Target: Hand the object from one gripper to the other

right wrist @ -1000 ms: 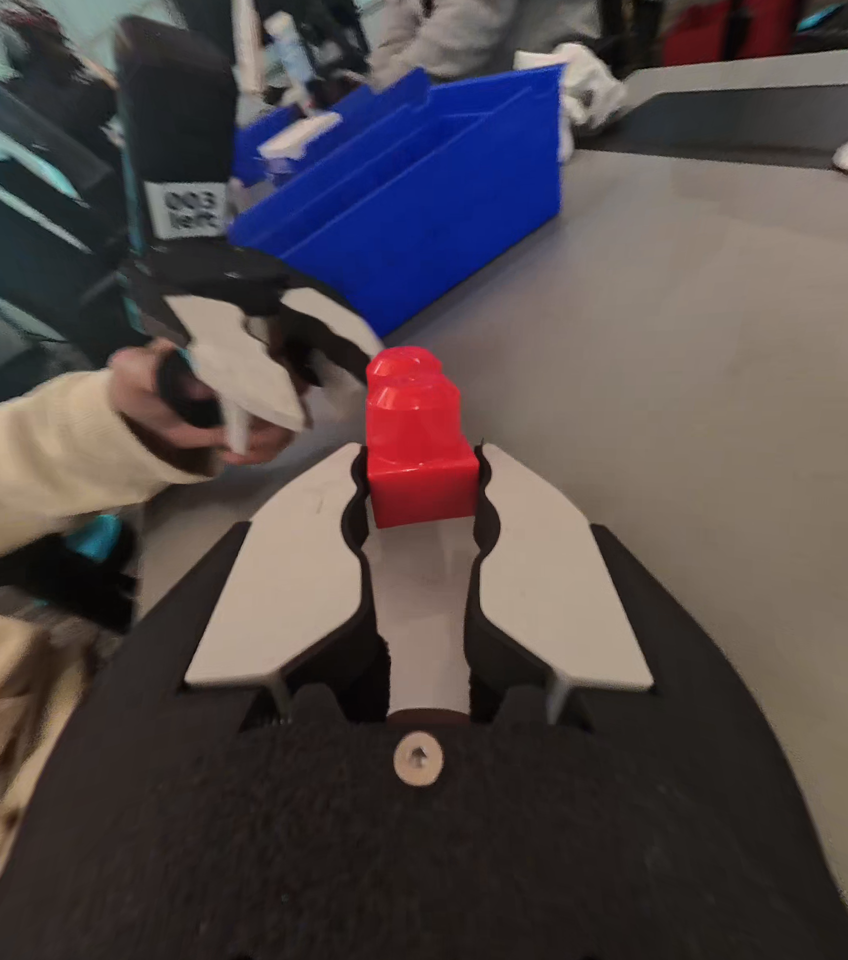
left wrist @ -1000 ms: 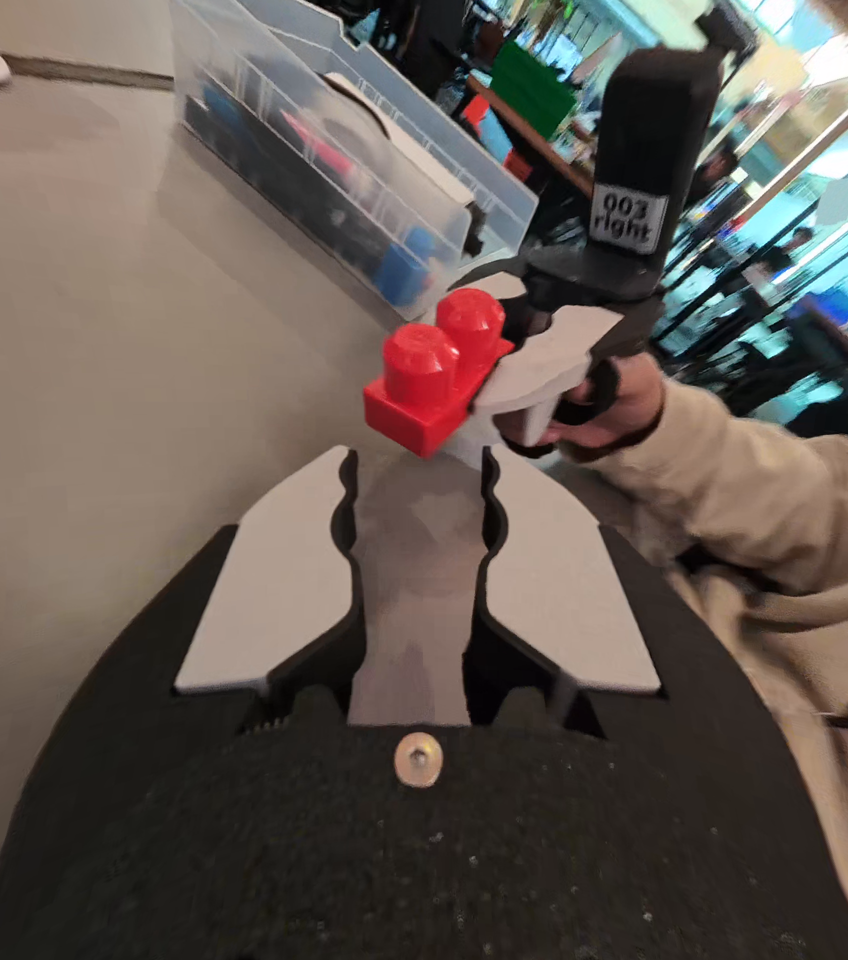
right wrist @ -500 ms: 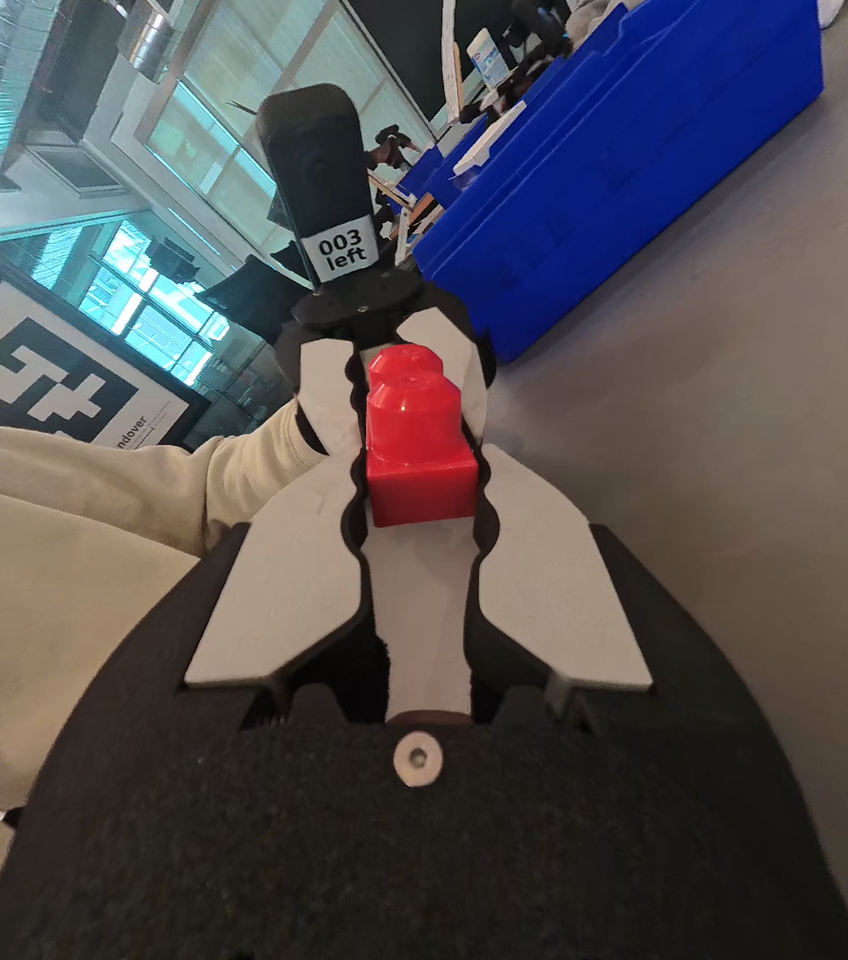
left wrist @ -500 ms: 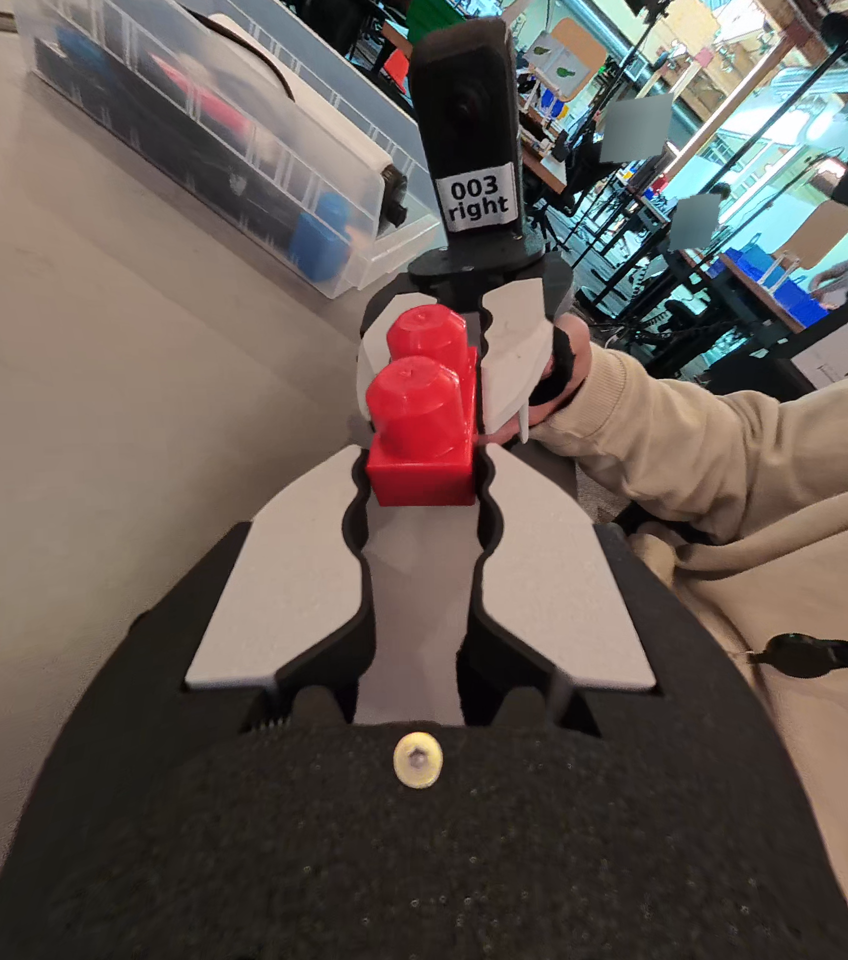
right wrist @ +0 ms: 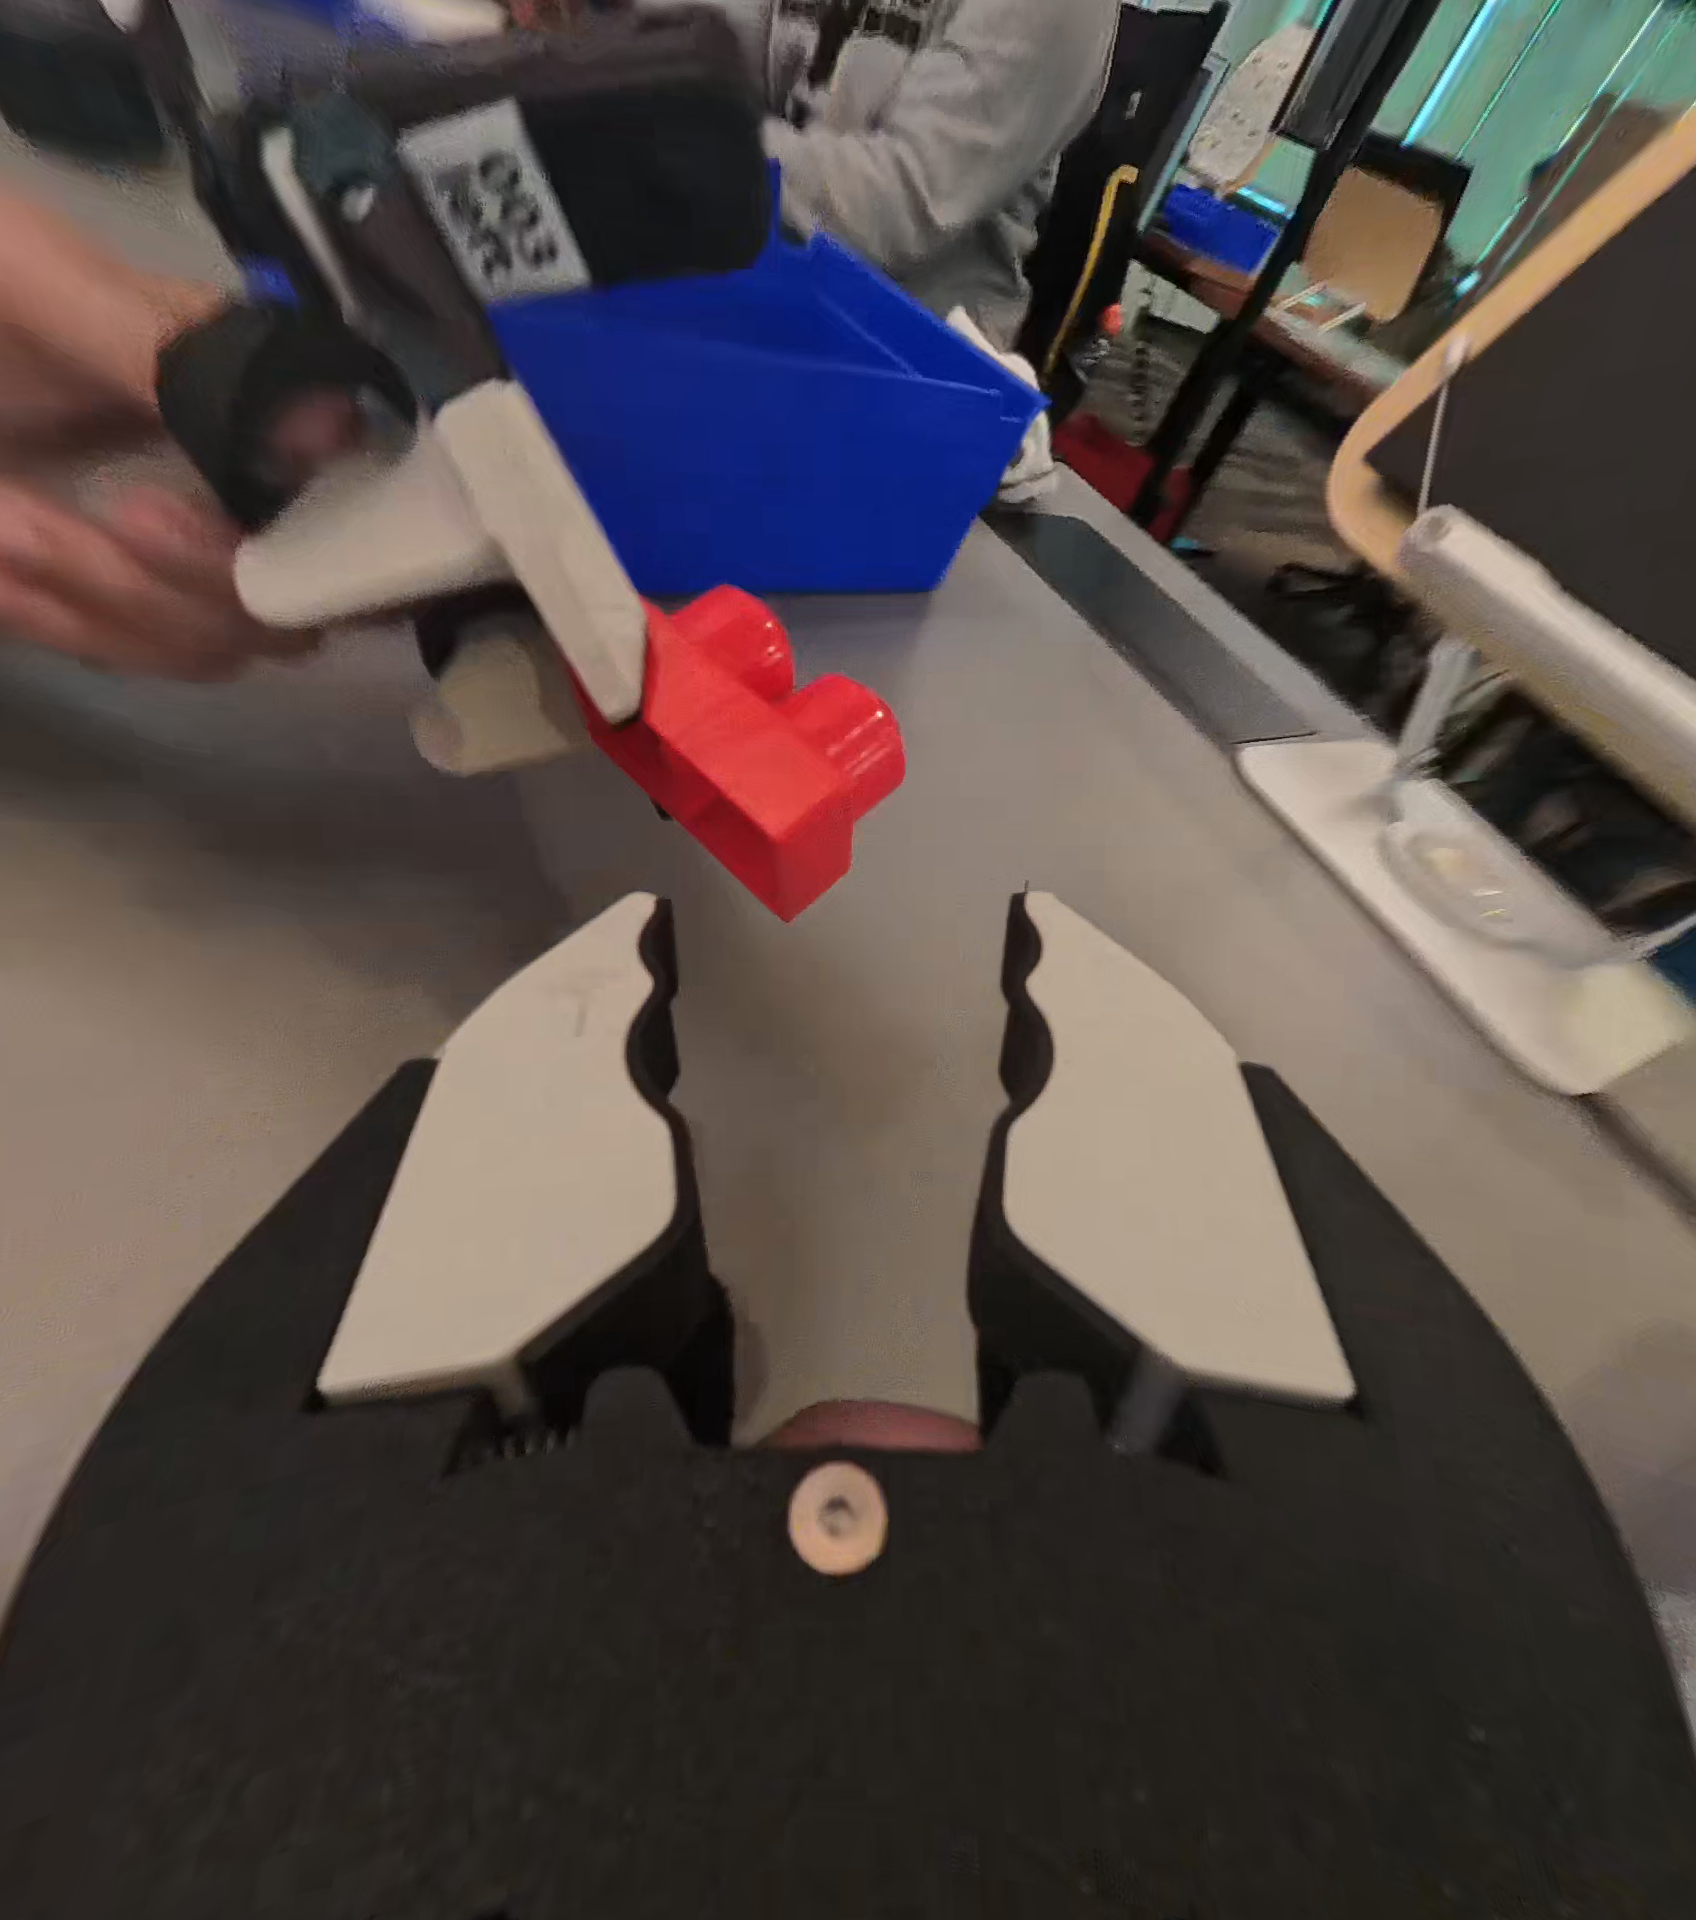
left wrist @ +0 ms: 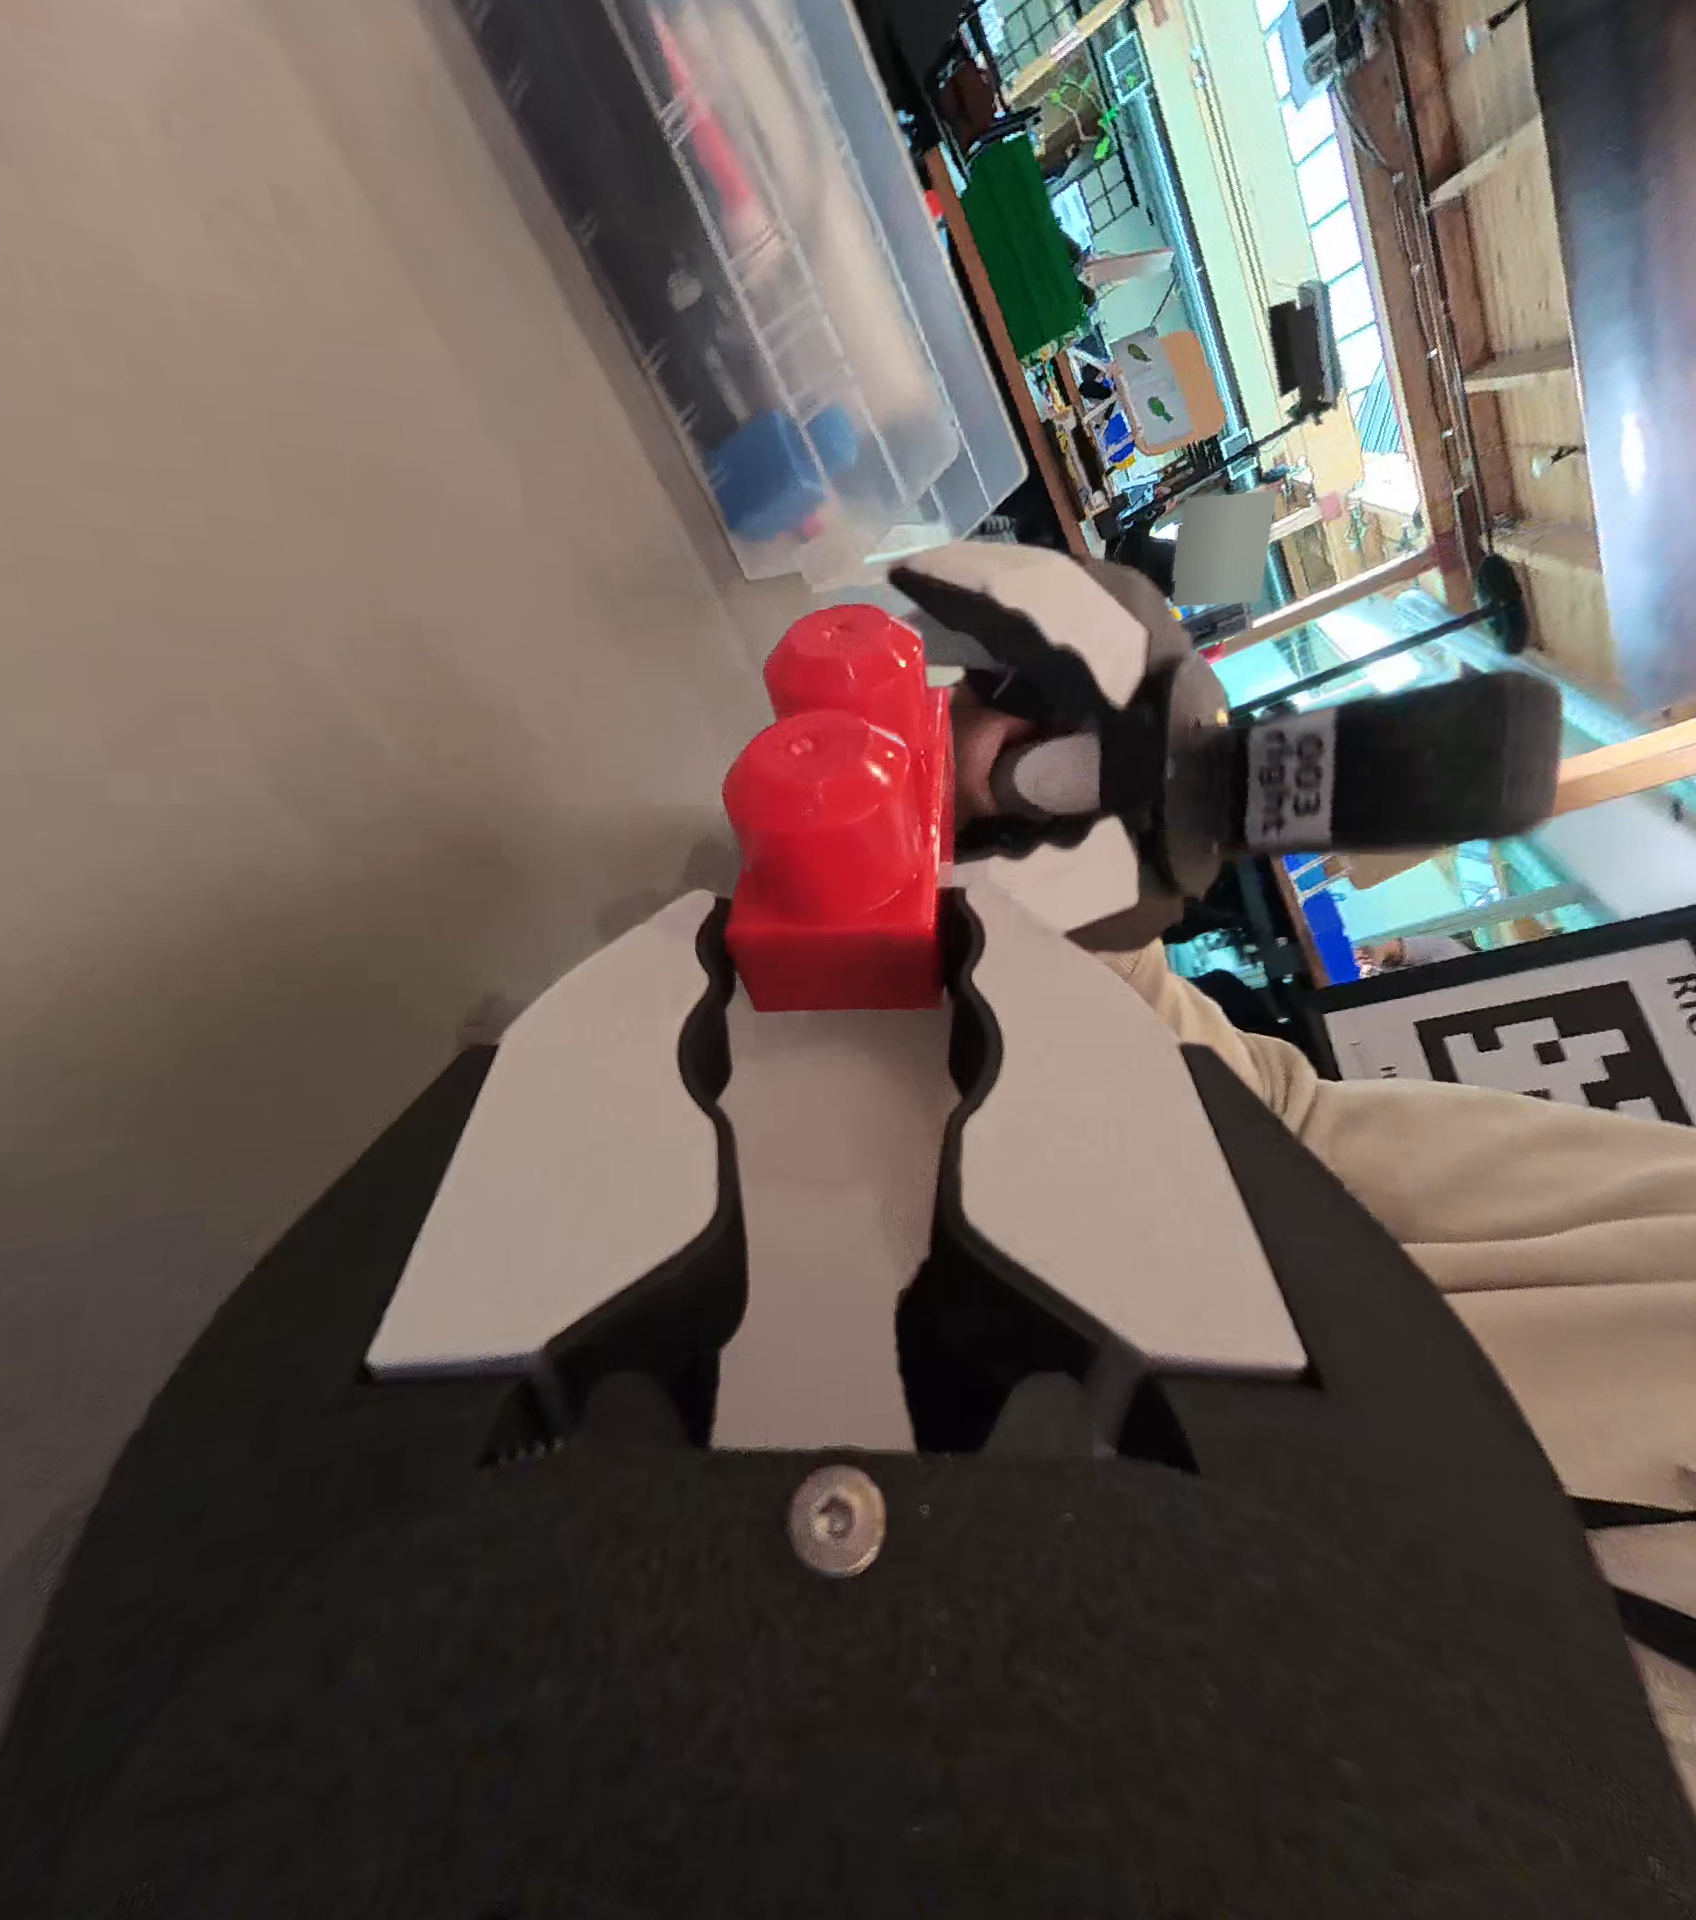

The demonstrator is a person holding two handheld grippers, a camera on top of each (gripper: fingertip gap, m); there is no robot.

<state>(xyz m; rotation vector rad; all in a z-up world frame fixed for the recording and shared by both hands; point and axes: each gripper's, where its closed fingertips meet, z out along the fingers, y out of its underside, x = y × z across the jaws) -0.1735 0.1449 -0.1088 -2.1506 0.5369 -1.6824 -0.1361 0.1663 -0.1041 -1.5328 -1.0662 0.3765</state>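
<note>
Gripping the glossy two-stud red brick (left wrist: 836, 862), left gripper (left wrist: 839, 935) seemingly alone.

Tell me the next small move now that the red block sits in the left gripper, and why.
Probably draw the right gripper back a little. Its jaws stand open and empty, while the left gripper is shut on the red block, so the handover looks done.

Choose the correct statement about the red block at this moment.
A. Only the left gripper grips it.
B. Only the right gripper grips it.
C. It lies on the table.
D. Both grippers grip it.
A: the left gripper is shut on the red block, while the right gripper is open and apart from it.
</note>
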